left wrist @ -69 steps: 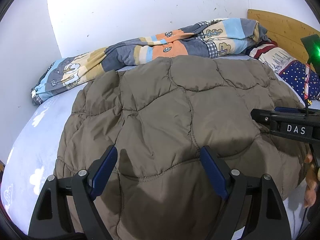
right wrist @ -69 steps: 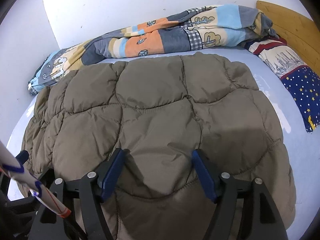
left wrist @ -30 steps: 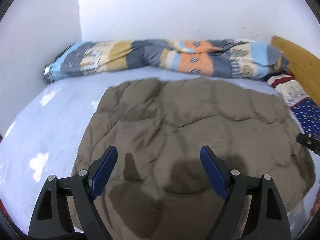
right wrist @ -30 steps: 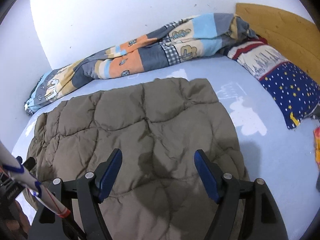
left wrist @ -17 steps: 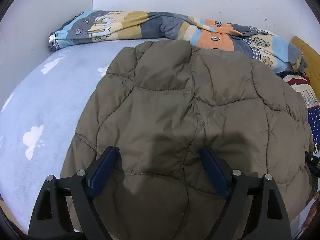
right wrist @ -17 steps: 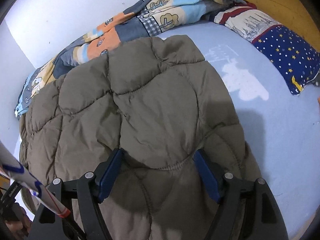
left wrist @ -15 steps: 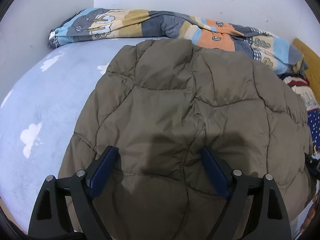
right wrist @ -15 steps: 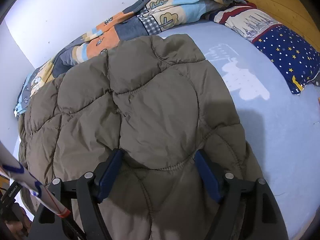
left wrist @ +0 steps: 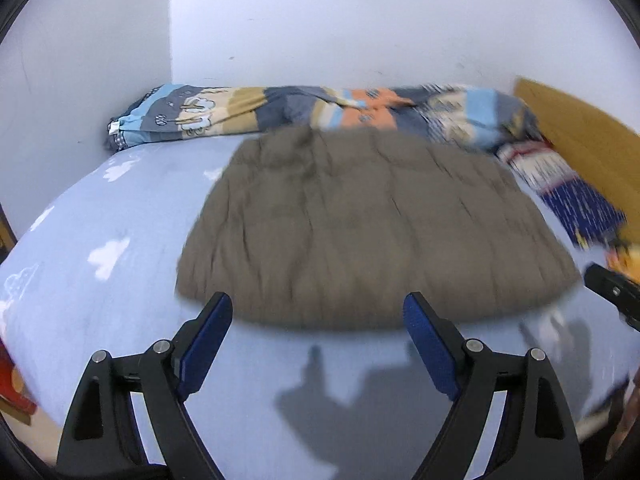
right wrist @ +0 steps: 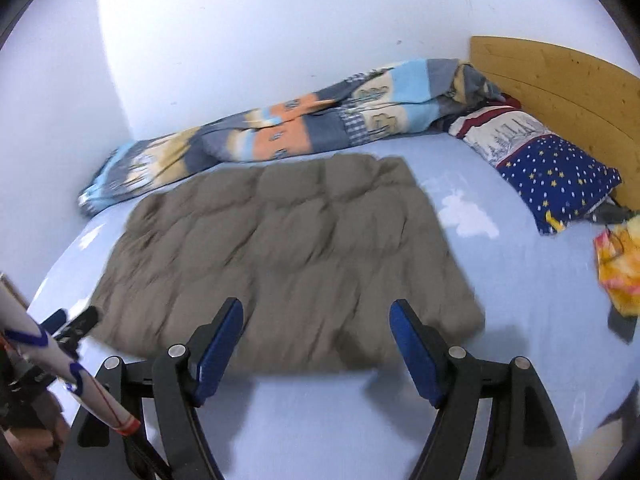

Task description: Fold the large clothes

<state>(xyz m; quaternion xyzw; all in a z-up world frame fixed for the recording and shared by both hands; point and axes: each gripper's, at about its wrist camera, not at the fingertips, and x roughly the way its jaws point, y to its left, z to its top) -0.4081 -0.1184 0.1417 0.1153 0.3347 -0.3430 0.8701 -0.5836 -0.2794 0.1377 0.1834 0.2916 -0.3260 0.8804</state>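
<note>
A brown quilted jacket (left wrist: 368, 232) (right wrist: 288, 264) lies folded flat in a rough rectangle on the light blue bed sheet (left wrist: 120, 280). My left gripper (left wrist: 318, 320) hangs open over bare sheet just short of the jacket's near edge, nothing between its blue pads. In the right wrist view my right gripper (right wrist: 316, 324) is open too, its tips over the jacket's near edge without touching it. The right gripper's black tip (left wrist: 612, 292) shows at the right edge of the left wrist view, and the left gripper's tip (right wrist: 76, 326) at the left of the right wrist view.
A patchwork duvet (right wrist: 280, 132) is bunched along the far white wall. A star-patterned pillow (right wrist: 556, 172) lies against the wooden headboard (right wrist: 560, 84) on the right, with a yellow and red cloth (right wrist: 620, 268) near it. A striped white rod (right wrist: 68, 376) crosses the lower left.
Both grippers have pulled back from the jacket: half a second ago their open pads were over its padding, now they hang over bare sheet at its near edge. The jacket lies flatter.
</note>
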